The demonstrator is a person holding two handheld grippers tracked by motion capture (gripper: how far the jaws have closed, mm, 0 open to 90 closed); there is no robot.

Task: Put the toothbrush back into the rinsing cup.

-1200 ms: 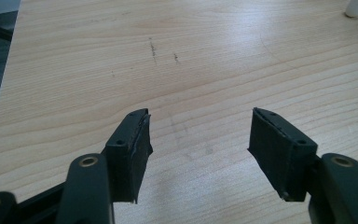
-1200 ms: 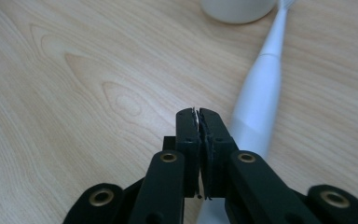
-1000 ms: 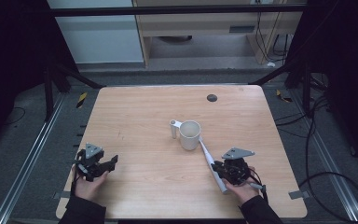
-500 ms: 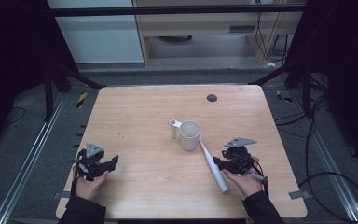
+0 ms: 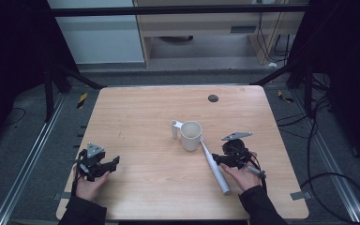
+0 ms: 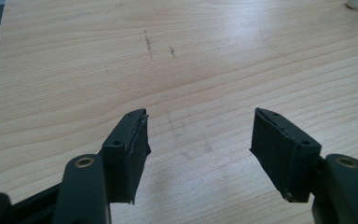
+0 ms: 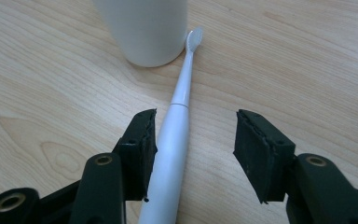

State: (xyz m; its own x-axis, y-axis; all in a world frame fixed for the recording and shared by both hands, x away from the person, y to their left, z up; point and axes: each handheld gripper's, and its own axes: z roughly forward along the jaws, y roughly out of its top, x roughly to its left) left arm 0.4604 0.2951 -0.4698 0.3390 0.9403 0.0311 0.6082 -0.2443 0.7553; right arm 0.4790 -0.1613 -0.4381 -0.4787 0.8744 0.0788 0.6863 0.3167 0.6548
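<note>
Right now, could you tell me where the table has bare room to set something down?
Bare: the far strip beyond the cup, and the wide middle between the left gripper and toothbrush. Crowded: cup, toothbrush and right gripper bunch together.

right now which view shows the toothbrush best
The right gripper view: the toothbrush runs up between the open jaws, lying on the table, its head beside the cup. The high view shows its whole length, but small. The left gripper view shows bare table.

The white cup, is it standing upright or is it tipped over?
Upright. In the high view the white cup shows its round open mouth facing up, and in the right gripper view its base sits flat on the table.
</note>
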